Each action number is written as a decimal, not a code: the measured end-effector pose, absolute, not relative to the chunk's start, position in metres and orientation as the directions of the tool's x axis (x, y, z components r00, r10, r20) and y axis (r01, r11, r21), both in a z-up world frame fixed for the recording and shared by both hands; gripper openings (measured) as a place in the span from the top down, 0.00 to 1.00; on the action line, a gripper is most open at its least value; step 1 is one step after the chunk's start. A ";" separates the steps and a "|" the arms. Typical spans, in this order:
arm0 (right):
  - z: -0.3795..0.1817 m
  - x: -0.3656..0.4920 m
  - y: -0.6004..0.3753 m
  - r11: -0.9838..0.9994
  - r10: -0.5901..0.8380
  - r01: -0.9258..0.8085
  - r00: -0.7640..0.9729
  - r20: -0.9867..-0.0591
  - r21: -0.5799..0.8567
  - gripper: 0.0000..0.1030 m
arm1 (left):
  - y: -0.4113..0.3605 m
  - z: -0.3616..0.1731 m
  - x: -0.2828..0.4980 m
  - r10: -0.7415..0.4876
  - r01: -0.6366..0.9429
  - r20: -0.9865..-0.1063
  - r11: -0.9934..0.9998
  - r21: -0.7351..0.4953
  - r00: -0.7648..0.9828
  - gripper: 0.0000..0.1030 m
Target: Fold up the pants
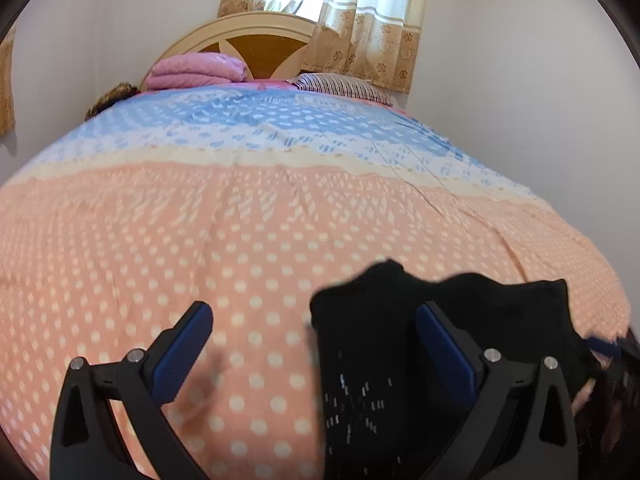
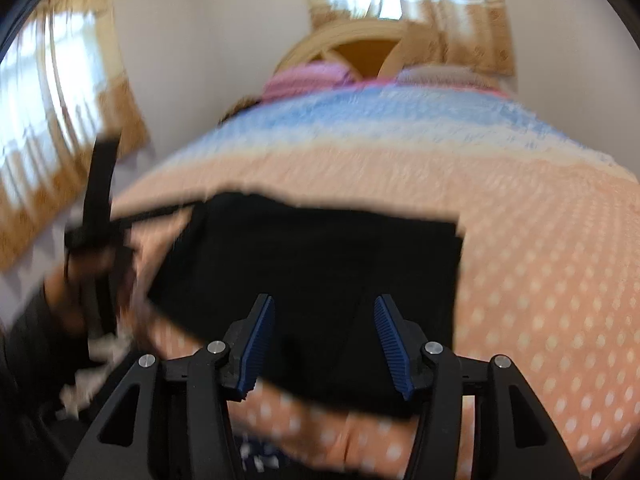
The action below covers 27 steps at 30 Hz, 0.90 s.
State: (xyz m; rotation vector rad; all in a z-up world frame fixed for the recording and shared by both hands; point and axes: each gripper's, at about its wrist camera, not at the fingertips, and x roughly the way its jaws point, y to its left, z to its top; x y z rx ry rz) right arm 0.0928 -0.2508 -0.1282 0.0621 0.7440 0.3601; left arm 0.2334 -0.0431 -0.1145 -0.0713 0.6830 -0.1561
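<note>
The black pants [image 1: 376, 344] lie on the bed near its front edge, at the lower right of the left wrist view. In the right wrist view the pants [image 2: 320, 256] spread as a flat dark shape across the middle. My left gripper [image 1: 316, 320] is open, its right finger over the pants and its left finger over bare bedspread. My right gripper [image 2: 324, 312] is open just above the pants' near edge, holding nothing. The right wrist view is blurred. The left gripper [image 2: 100, 200] shows at its left edge, held by a hand.
The bed has a peach, cream and blue dotted bedspread [image 1: 200, 220]. A folded pink blanket [image 1: 196, 70] and a striped pillow [image 1: 344, 86] lie by the wooden headboard [image 1: 260, 40]. Curtains [image 1: 360, 20] hang behind. A white wall flanks the bed.
</note>
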 end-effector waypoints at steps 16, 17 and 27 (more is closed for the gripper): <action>-0.101 0.122 -0.196 0.869 0.479 -0.446 0.652 -0.588 0.212 0.47 | -0.012 -0.129 0.224 -0.141 0.040 -0.659 0.985 -0.165 0.738 0.00; -0.102 0.129 -0.189 0.862 0.493 -0.451 0.644 -0.586 0.229 0.47 | -0.011 -0.128 0.218 -0.136 0.044 -0.656 0.987 -0.154 0.742 0.00; -0.152 0.186 -0.180 0.879 0.470 -0.360 0.547 -0.693 0.312 0.47 | -0.006 -0.143 0.212 -0.121 0.038 -0.689 0.990 -0.135 0.715 0.00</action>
